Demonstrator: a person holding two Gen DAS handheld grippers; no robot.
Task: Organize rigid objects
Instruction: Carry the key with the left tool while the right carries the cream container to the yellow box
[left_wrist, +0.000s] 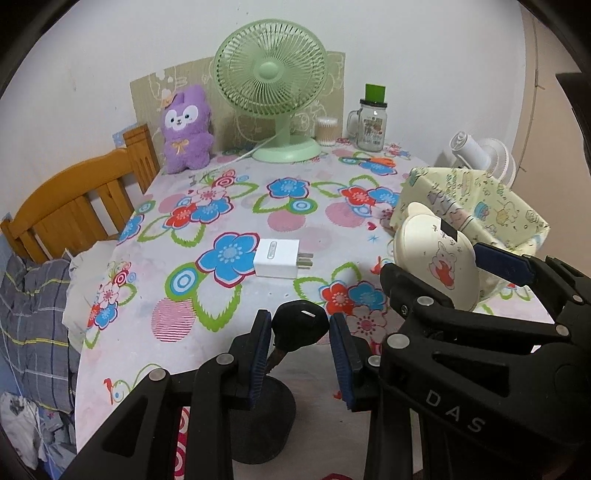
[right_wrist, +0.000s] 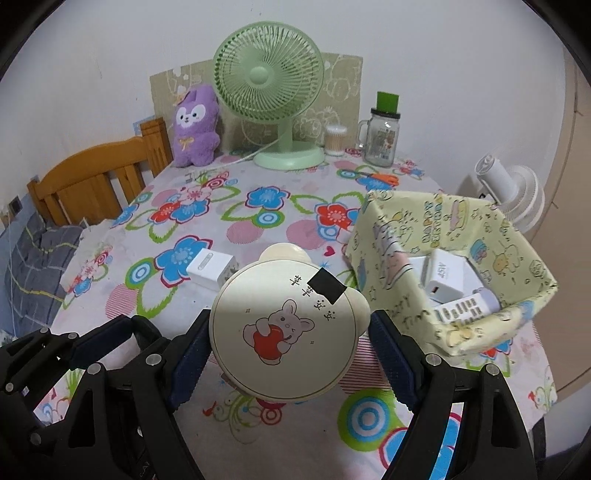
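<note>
My left gripper (left_wrist: 300, 322) is shut on the black head of a key (left_wrist: 301, 328), held above the table with the blade pointing down and left. The right gripper (right_wrist: 290, 326) is shut on a cream round case with bear ears and a rabbit drawing (right_wrist: 284, 332), also lifted off the table. In the left wrist view that case (left_wrist: 436, 258) hangs just left of a box lined with yellow paper (left_wrist: 491, 195). The box (right_wrist: 388, 236) holds white chargers (right_wrist: 443, 277) and a white remote (right_wrist: 465, 308). One white plug charger (left_wrist: 277, 258) lies on the floral cloth.
At the back stand a green fan (left_wrist: 271, 88), a purple plush (left_wrist: 186, 129), a cotton-swab pot (left_wrist: 327, 131) and a glass jar (left_wrist: 371, 123). Orange scissors (left_wrist: 380, 160) lie near the jar. A wooden bed frame (left_wrist: 74, 206) borders the left. A dark round object (left_wrist: 266, 417) sits below the left gripper.
</note>
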